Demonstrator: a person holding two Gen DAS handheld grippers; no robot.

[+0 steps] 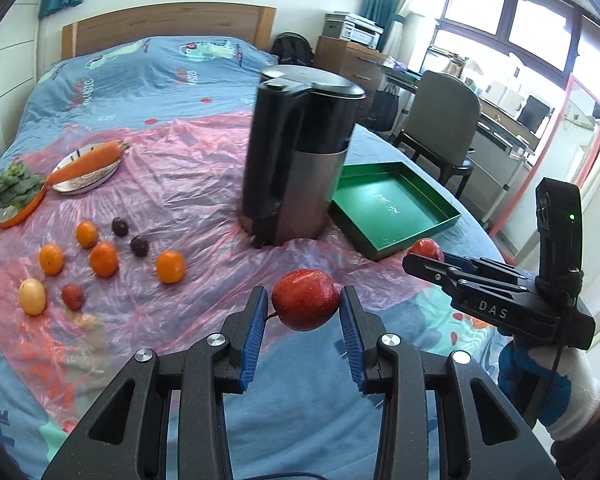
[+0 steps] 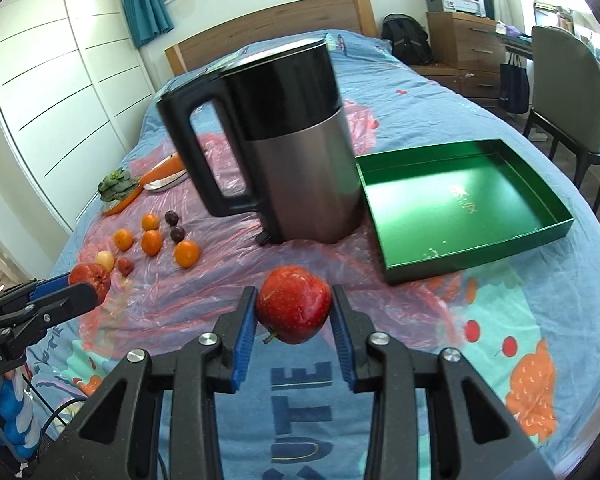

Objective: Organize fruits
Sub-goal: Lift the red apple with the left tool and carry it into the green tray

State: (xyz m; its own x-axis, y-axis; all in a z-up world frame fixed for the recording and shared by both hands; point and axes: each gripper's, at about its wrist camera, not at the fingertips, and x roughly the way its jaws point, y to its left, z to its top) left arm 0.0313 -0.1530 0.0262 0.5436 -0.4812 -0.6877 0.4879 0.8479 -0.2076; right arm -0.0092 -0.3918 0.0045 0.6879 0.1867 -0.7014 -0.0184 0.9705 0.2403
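Two red apples are riding above the bed, one (image 1: 305, 299) clamped in the left gripper (image 1: 304, 312), the other (image 2: 294, 304) in the right gripper (image 2: 294, 312). The green tray (image 2: 500, 240) is waiting beside a tall kettle (image 2: 300, 184); a careless swing risks toppling it.

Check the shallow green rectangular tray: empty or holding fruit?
Empty. The shallow green rectangular tray shows only bare green floor with faint lettering; no fruit inside.
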